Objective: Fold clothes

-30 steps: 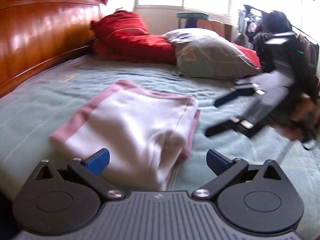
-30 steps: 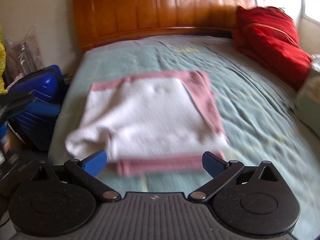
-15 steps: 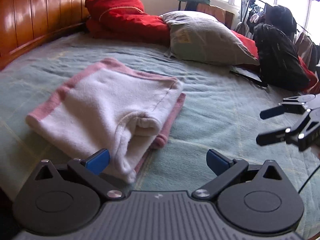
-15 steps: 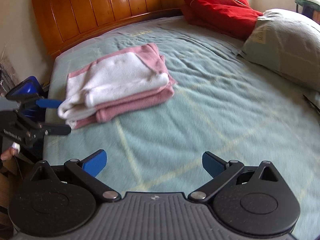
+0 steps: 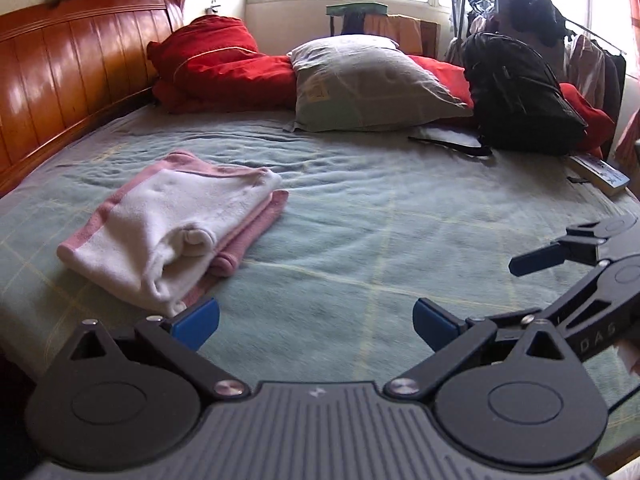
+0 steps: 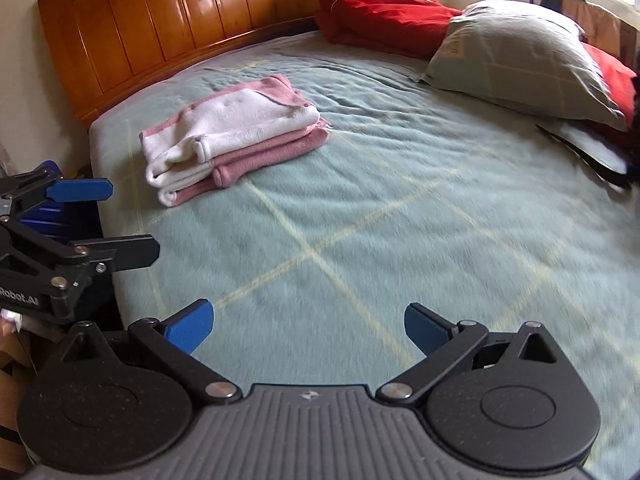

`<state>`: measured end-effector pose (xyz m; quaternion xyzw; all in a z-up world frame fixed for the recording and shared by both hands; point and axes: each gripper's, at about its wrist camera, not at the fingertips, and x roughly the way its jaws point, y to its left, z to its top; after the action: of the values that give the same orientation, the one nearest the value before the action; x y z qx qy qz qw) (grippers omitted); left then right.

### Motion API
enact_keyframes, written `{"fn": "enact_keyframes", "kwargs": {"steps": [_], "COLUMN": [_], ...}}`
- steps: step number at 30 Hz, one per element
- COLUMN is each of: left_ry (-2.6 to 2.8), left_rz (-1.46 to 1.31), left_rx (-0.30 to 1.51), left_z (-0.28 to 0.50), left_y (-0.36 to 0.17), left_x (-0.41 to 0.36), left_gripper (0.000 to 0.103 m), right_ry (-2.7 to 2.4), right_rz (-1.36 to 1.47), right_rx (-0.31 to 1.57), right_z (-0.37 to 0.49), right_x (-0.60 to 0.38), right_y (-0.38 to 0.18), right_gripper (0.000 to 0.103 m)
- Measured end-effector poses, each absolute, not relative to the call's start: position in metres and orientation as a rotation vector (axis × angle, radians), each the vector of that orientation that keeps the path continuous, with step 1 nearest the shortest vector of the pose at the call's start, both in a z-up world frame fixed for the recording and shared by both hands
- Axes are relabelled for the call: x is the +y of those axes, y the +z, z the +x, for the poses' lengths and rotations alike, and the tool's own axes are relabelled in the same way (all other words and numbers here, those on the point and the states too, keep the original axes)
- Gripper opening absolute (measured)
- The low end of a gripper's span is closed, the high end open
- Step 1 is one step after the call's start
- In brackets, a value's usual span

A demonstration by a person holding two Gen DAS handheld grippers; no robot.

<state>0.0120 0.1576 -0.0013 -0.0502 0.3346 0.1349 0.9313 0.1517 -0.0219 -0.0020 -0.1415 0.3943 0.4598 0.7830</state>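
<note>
Pulling back, I had drawn both claws, left gripper [image 5: 316, 322] and right gripper [image 6: 308, 326], wide open and empty, farther from the folded garment [image 6: 236, 138] near the bed's [image 6: 400, 220] headboard-side corner.

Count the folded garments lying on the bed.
1. The folded pink-and-white garment lies on the green bed cover near the wooden headboard. Others may lie outside both views.

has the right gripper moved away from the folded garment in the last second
Yes. The right gripper has pulled back: the folded garment, which filled its view earlier, now lies small and far off near the headboard.
</note>
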Motion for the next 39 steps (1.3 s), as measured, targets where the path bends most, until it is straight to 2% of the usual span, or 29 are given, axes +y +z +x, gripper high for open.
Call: {"fn": "enact_keyframes", "kwargs": {"steps": [10, 23, 39], "left_ry": [0.375, 0.432, 0.447], "left_rz": [-0.086, -0.050, -0.083], "left_rx": [0.715, 0.767, 0.794], "left_z": [-0.022, -0.052, -0.049], "left_y": [0.004, 0.004, 0.000], "left_x": [0.124, 0.100, 0.120], "left_gripper": [0.102, 0.102, 0.102], "right_ry": [0.936, 1.047, 1.146], "right_rz": [-0.412, -0.339, -0.301], "right_rx": [0.786, 0.773, 0.763], "right_z": [0.107, 0.078, 0.072], "right_x": [-0.040, -0.060, -0.030], "right_y": [0.007, 0.019, 0.036], "right_gripper": [0.103, 0.103, 0.103]}}
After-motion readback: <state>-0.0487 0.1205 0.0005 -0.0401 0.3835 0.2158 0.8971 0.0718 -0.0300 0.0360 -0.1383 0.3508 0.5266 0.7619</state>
